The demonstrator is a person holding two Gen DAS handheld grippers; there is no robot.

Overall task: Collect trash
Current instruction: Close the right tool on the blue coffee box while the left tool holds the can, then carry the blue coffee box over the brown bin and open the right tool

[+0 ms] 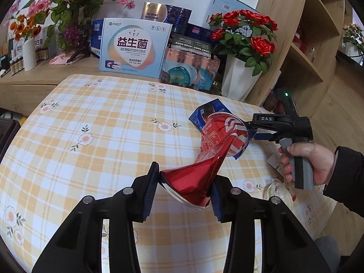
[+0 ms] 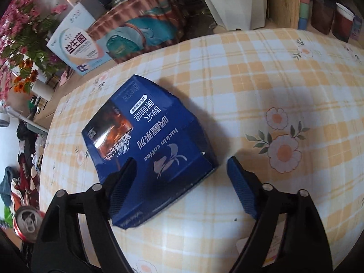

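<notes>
A crushed red drink can (image 1: 204,159) is pinched at its lower end between the blue pads of my left gripper (image 1: 184,188), which holds it above the yellow chequered tablecloth (image 1: 91,125). The can's top (image 2: 27,223) also shows at the lower left of the right wrist view. A flattened blue coffee box (image 2: 150,145) lies on the cloth. My right gripper (image 2: 182,182) stands over the box's near end. Its left finger (image 2: 122,182) is over the box; its right finger (image 2: 241,186) is clear of the box's edge. In the left wrist view a hand holds the right gripper (image 1: 250,130) by the blue box (image 1: 211,111).
Behind the table a wooden ledge carries product boxes (image 1: 134,45), a white vase of red roses (image 1: 241,77) and other flower pots. A wooden shelf unit (image 1: 314,52) stands at the right. A clear glass (image 1: 277,191) and a small card (image 1: 275,161) sit near the table's right edge.
</notes>
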